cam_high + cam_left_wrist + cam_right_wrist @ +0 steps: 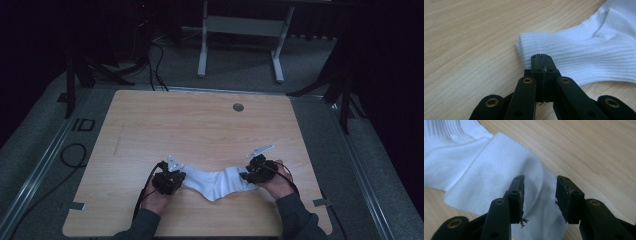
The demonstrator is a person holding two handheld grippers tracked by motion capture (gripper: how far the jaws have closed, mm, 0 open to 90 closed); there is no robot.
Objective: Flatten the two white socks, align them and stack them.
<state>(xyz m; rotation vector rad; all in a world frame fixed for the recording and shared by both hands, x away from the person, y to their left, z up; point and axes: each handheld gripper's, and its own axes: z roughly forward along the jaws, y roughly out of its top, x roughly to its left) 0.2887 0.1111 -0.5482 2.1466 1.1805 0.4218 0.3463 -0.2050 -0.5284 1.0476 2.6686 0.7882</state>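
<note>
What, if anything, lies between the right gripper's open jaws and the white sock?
Nothing visible. The right gripper hangs open directly over the toe end of the white sock, with only air between its pads and the fabric.

A light wooden table (pixel 150 120) carries what looks like one white sock (pixel 217 182), lying flat.

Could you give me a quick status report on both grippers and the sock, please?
Left gripper shut at the ribbed cuff edge of the white sock. Right gripper open over the toe end, not pinching. Sock flat on the table; nothing in the way.
</note>
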